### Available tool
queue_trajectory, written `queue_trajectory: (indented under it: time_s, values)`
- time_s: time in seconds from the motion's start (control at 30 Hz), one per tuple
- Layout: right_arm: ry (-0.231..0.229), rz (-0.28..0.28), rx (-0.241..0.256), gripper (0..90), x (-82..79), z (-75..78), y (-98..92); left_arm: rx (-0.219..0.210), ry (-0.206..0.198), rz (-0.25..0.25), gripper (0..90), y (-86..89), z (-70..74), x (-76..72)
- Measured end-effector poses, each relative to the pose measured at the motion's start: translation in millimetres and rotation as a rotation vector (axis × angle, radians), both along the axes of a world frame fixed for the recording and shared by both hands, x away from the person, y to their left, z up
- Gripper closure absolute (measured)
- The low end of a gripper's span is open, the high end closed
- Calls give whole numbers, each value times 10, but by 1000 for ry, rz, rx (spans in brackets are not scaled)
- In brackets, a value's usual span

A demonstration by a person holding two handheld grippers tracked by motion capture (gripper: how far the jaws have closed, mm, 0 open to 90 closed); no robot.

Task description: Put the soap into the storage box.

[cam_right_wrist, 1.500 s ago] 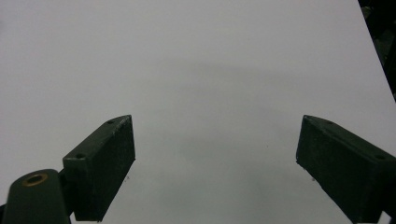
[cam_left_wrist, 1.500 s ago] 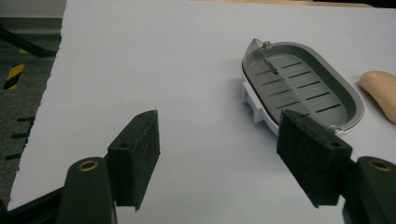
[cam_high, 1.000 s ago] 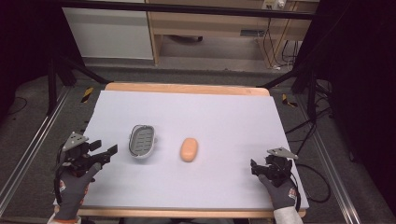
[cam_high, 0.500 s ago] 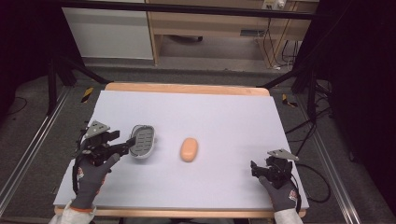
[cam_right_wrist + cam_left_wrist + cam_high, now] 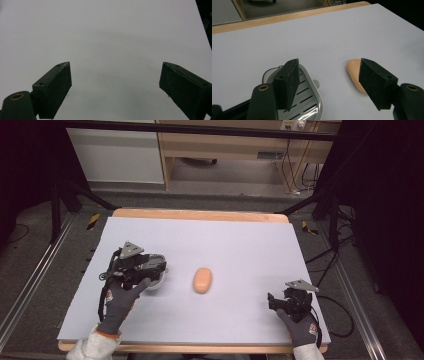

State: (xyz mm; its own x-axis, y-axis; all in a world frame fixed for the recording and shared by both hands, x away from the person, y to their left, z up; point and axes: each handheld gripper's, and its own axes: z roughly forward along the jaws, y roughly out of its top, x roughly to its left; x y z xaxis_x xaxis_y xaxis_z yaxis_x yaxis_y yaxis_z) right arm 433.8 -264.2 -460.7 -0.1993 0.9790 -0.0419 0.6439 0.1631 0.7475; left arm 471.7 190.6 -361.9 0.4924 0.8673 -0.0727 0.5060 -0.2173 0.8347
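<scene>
Item: my left gripper (image 5: 159, 272), jaws wide apart over slotted metal soap dish (image 5: 305, 100) for a rim grab, soap bar (image 5: 202, 280) just beside; right gripper (image 5: 272, 301) agape, parked on table (image 5: 240, 240).

Left gripper (image 5: 156, 270) up from the lower left of the frame to mid-left, now over the soap dish (image 5: 156, 284), covering most of it, jaws spread above it

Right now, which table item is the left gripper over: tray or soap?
The slotted metal tray: left gripper hangs open over it; the peach soap bar lies apart, to its right.
</scene>
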Motion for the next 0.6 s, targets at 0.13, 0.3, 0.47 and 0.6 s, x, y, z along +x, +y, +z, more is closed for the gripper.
queue_trajectory:
  time_s: [0.13,0.3,0.47,0.6]
  values:
    - [1,2,0,110,3,-2,8,12,12,-11,337,-145,-2,56]
    - [-1,7,0,110,7,-3,17,34,25,-36,340,-375,-29,127]
    - [0,13,3,110,8,-4,26,56,38,-53,339,-528,-76,168]
    - [2,16,4,110,14,-10,34,75,49,-64,338,-649,-130,199]
